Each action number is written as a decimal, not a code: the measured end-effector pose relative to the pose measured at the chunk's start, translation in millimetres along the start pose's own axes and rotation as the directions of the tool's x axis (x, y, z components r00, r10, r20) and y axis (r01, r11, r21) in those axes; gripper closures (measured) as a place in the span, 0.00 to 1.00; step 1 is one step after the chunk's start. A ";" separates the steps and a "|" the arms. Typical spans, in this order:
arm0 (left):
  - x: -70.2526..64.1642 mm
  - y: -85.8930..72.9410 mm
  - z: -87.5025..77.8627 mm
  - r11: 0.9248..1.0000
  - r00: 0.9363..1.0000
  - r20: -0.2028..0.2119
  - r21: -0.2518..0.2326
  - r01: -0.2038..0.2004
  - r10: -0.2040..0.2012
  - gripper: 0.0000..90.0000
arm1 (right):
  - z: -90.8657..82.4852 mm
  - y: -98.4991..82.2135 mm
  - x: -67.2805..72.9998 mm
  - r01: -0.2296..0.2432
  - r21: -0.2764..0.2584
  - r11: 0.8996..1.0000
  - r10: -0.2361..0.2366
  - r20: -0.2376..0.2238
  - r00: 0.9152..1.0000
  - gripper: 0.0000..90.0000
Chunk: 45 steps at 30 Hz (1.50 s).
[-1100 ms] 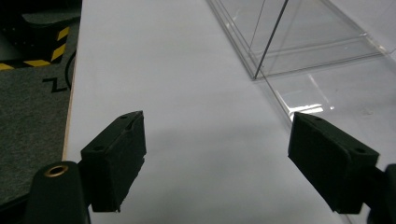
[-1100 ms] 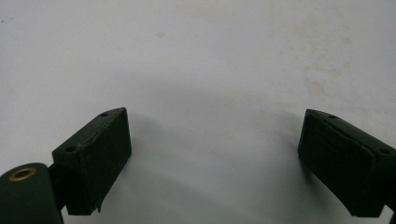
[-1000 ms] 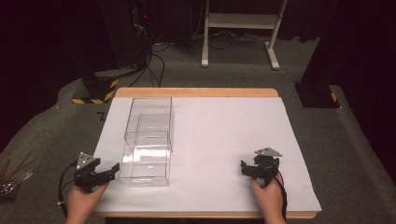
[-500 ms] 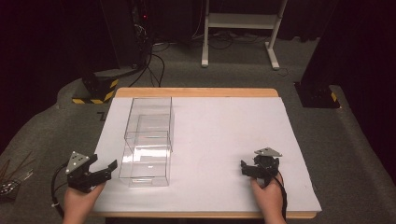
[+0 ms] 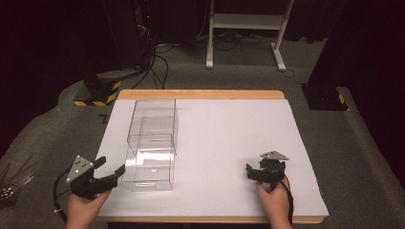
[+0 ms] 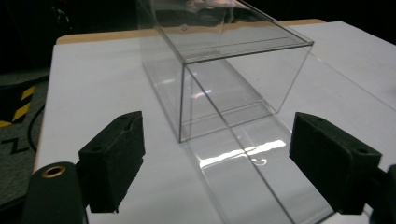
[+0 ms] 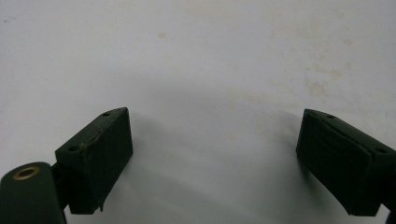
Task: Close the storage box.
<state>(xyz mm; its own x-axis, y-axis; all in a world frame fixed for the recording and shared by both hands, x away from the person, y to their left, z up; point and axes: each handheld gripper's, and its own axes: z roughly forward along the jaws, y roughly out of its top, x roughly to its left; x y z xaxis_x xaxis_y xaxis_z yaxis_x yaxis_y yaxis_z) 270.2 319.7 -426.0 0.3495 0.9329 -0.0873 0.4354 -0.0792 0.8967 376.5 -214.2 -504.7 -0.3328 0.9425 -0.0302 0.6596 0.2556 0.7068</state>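
Nearest us, our left gripper (image 5: pixel 111 172) hangs at seven o'clock off the table's (image 5: pixel 200 94) near-left corner, its jaws spread with nothing between them though they have just been narrowing a little, aimed at the clear box (image 5: pixel 152 143), probably to line up on its near end. At five o'clock our right gripper (image 5: pixel 256 172) rests on the white sheet (image 5: pixel 229 138), jaws spread and empty. The box lies lengthwise from eight toward eleven o'clock.

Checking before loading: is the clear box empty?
Empty: through the clear box walls, both the high view and the left gripper view show just white table cover inside.
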 end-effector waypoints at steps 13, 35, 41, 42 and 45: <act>-14.0 -7.7 2.0 1.000 1.000 0.020 0.021 -0.017 0.016 0.21 | 0.0 -0.1 0.0 0.003 -0.001 1.000 -0.003 0.000 1.000 0.12; -21.8 -31.4 -13.7 0.999 1.000 0.023 0.035 -0.009 0.008 0.21 | -0.2 -0.2 0.3 0.004 -0.004 1.000 -0.004 0.000 1.000 0.13; -22.2 -36.4 -10.1 0.999 1.000 0.026 0.047 -0.013 0.012 0.24 | -0.2 -0.2 0.3 0.004 -0.004 1.000 -0.004 -0.001 1.000 0.13; -22.2 -36.4 -10.1 0.999 1.000 0.026 0.047 -0.013 0.012 0.24 | -0.2 -0.2 0.3 0.004 -0.004 1.000 -0.004 -0.001 1.000 0.13; -21.8 -38.2 -9.2 0.999 0.999 0.040 0.048 -0.014 0.012 0.26 | -0.2 -0.2 0.3 0.004 -0.004 1.000 -0.004 -0.001 1.000 0.13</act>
<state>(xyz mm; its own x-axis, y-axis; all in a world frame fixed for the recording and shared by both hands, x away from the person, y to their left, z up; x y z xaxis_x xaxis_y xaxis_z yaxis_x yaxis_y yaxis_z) 238.3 305.6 -454.4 0.3874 0.9172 -0.0935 0.4694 -0.1089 0.8762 376.2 -214.1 -504.7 -0.3363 0.9412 -0.0320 0.6556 0.2583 0.7096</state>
